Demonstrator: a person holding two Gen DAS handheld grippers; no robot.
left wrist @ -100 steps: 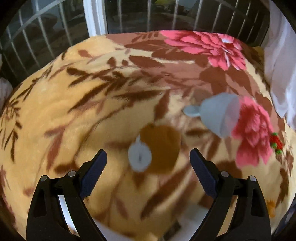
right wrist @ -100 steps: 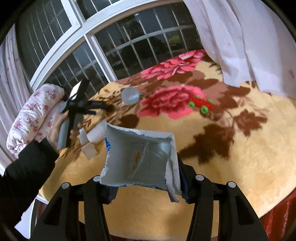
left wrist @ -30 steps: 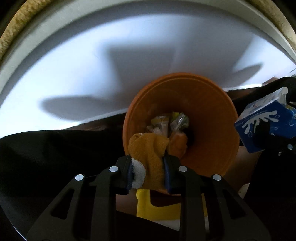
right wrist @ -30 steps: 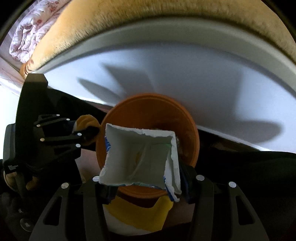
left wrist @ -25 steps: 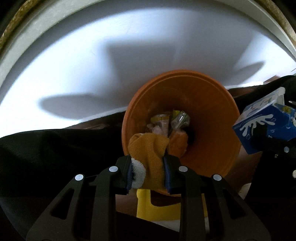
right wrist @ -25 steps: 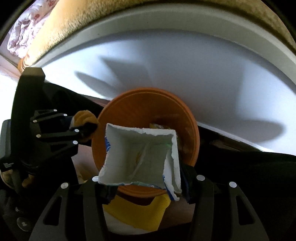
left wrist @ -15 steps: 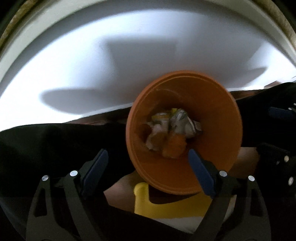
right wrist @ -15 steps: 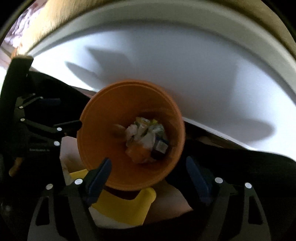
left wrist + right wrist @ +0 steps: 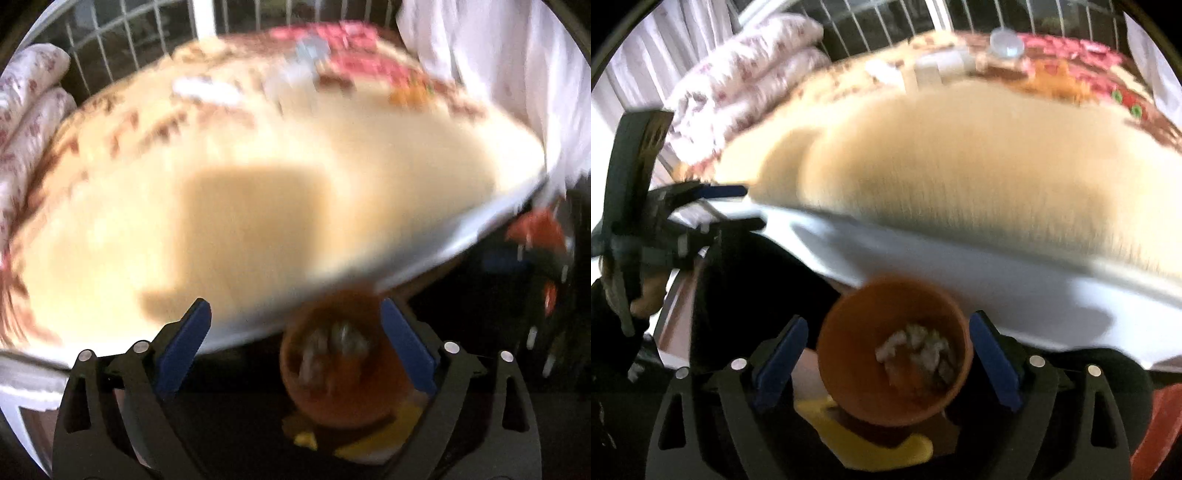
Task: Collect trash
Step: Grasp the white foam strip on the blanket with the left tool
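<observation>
The orange bin (image 9: 894, 354) stands on the floor below the bed edge, with crumpled trash (image 9: 916, 350) inside; it also shows blurred in the left wrist view (image 9: 340, 362). My right gripper (image 9: 888, 358) is open and empty above the bin. My left gripper (image 9: 295, 347) is open and empty, and it shows from the side in the right wrist view (image 9: 713, 203). On the far side of the blanket lie a grey cup (image 9: 1006, 42) and white paper pieces (image 9: 942, 66), also seen blurred in the left wrist view (image 9: 207, 88).
The bed is covered by a tan flowered blanket (image 9: 960, 155) over a white sheet side (image 9: 979, 277). A rolled floral quilt (image 9: 746, 62) lies at the left. A barred window is behind. White curtain (image 9: 498, 66) hangs at the right. A yellow object (image 9: 868, 446) sits beneath the bin.
Both grippers let go of their loads, the yellow cloth and the milk carton, over the bin. Both views have since tilted up from the bin toward the bed.
</observation>
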